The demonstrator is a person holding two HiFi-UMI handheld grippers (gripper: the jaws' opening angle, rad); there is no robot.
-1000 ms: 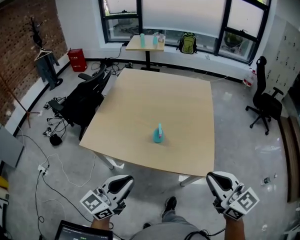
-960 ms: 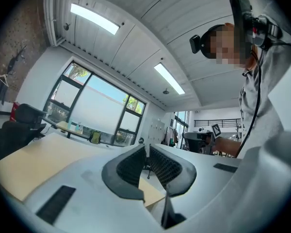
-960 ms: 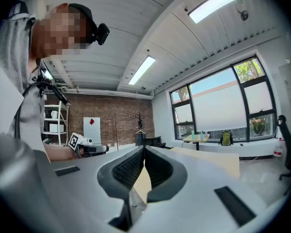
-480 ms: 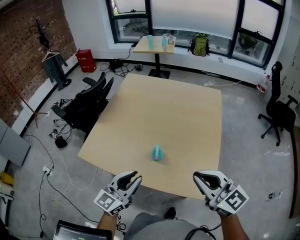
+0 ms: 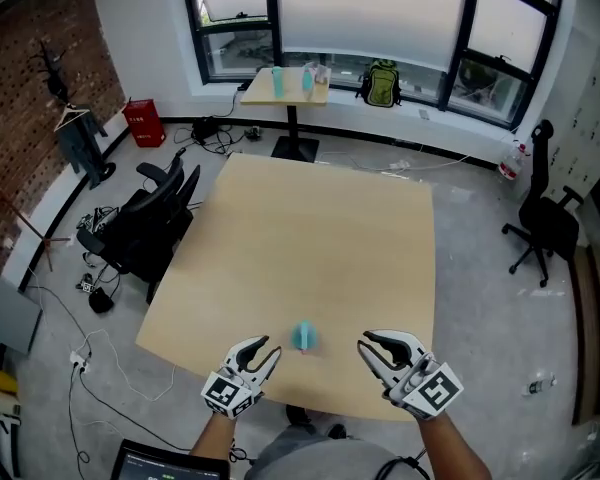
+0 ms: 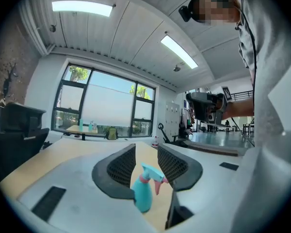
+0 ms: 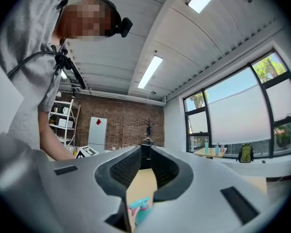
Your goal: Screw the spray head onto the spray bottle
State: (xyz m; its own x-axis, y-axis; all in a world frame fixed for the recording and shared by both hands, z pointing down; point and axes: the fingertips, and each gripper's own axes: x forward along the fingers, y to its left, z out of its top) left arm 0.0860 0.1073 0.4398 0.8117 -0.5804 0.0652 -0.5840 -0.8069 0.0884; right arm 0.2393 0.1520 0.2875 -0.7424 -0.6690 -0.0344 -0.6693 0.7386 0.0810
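Bottle: the teal bottle (image 5: 304,336) stands upright on the table (image 5: 310,218) near your edge, between your two grippers and touching neither.
Head: the spray head (image 6: 151,172) looks like it's already sitting on top, pink trigger and all. Honestly can't tell from here if it's threaded down.
Left gripper (image 5: 263,348): the jaws are a bit apart and have just been opening, with nothing in them. The bottle sits dead ahead in the gap, so I'd guess this one steadies the body.
Right gripper (image 5: 375,343): it's barely cracked, also just been opening, and empty. The bottle is low in front of it, so it's probably your twisting side.
Approach: both come in level from either side, which suits one hold plus one twist.
Tip: I'd open wider before closing in.
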